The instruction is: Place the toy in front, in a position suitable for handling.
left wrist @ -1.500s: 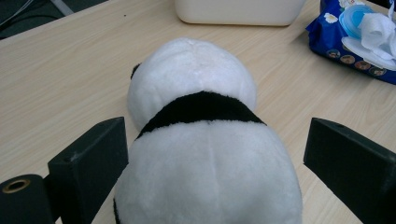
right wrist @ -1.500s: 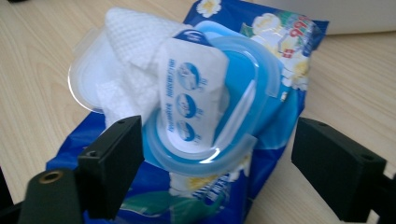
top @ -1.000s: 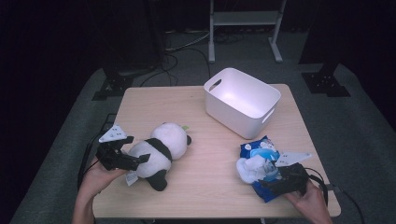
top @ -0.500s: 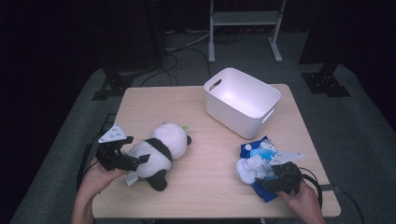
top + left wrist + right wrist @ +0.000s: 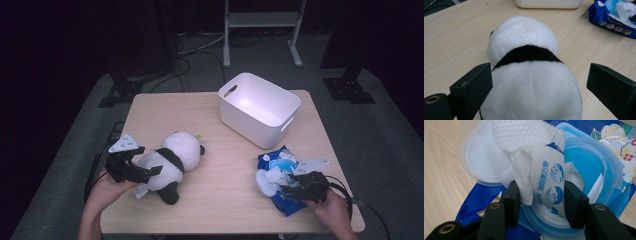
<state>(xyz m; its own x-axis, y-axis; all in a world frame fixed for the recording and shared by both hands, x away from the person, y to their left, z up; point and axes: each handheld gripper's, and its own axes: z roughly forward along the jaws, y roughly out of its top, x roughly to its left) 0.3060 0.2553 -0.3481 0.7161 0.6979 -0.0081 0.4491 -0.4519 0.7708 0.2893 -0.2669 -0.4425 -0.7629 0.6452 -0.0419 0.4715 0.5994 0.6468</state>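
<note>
A black-and-white panda plush lies on its side at the table's front left. My left gripper is open around its body. In the left gripper view one jaw touches the panda and the other stands clear of it. At the front right lies a blue wet-wipes pack with its clear lid flipped open. My right gripper has just been closing its jaws. In the right gripper view both pads press on the pulled-up white wipe and the printed seal flap.
A white plastic bin with handle cut-outs stands at the back right of the wooden table. Cables trail off the table's front corners. Dark floor, stands and a shelf frame surround the table.
My right gripper's jaws have narrowed around the wipe above the pack, with the hand shifting slightly. The left gripper and panda have not moved.
</note>
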